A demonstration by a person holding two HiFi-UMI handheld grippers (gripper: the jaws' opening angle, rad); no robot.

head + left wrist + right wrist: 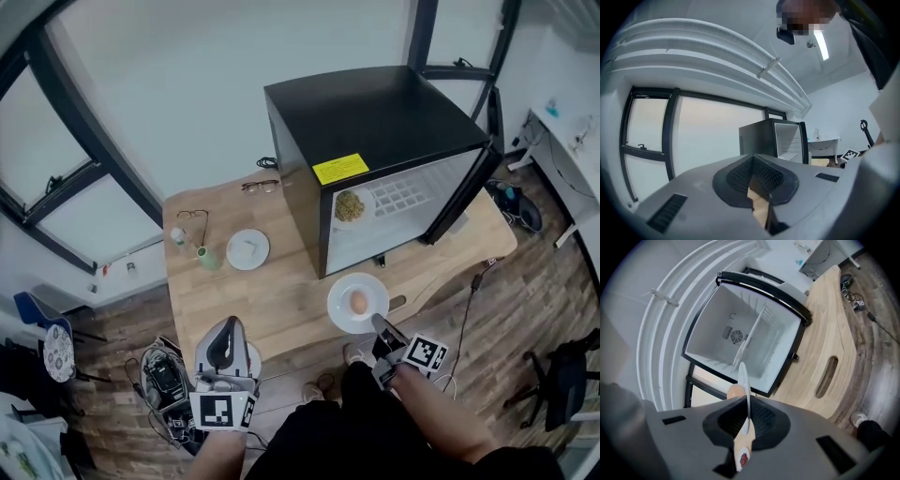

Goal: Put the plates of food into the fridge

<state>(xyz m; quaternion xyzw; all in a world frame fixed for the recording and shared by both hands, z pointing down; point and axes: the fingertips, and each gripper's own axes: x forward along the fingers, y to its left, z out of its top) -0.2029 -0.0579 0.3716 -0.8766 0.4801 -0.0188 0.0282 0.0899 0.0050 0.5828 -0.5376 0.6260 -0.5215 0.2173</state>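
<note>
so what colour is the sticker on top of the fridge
Yellow. The sticker shows best in the head view.

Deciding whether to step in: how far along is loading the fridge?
Done: one plate of greens sits inside the open fridge. In hand: the right gripper clamps the egg plate. Remaining: the third plate on the table.

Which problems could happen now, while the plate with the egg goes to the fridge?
1. The right gripper pinches the plate only at its rim; the egg lies loose, so a tilt could roll it off.
2. A plate of green food already sits in the fridge; the carried one might bump it.
</note>
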